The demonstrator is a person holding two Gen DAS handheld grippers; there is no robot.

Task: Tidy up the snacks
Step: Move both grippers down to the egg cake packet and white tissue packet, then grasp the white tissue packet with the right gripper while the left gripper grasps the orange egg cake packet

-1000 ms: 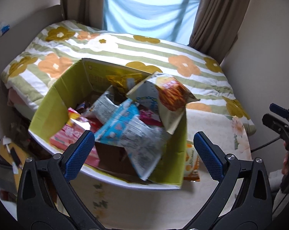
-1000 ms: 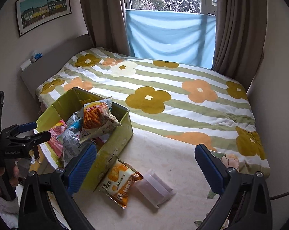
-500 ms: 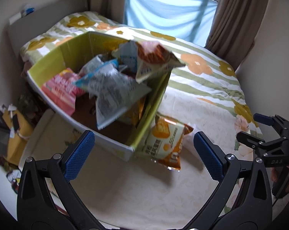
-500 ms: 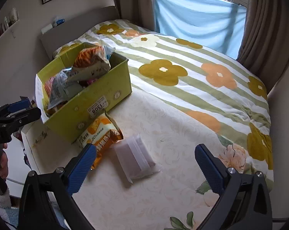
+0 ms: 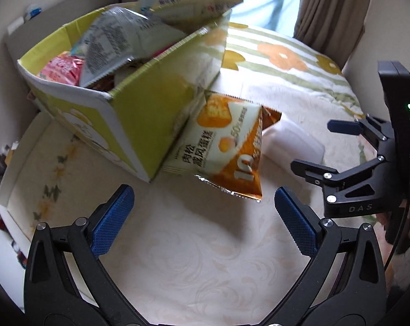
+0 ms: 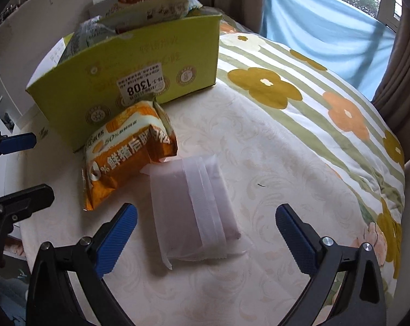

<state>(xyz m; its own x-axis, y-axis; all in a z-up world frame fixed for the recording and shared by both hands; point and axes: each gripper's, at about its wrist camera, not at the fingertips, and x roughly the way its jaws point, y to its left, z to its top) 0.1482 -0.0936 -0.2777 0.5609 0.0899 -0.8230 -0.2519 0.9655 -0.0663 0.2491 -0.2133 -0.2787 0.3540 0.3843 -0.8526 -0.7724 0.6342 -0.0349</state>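
Note:
A yellow-green cardboard box (image 5: 139,114) (image 6: 150,62) stands on the bed, heaped with several snack bags. An orange-and-white snack bag (image 5: 226,146) (image 6: 123,157) leans against the box's side. A pale translucent packet (image 6: 194,209) (image 5: 294,144) lies on the bed beside it. My left gripper (image 5: 202,222) is open and empty, just short of the orange bag. My right gripper (image 6: 205,241) is open and empty, its fingers on either side of the near end of the pale packet. Each gripper also shows in the other's view, the right (image 5: 330,146) and the left (image 6: 17,168).
The bed has a cream cover (image 6: 259,141) in front and a striped flower-print quilt (image 6: 300,81) behind. The box stands near the bed's left edge (image 5: 20,163). A wall and curtains (image 5: 330,13) lie to the right, with a blue cloth over the window (image 6: 321,19).
Both grippers have moved down and closer to the bed. The left now faces the orange bag at close range. The right has closed in over the pale packet. Both stay open.

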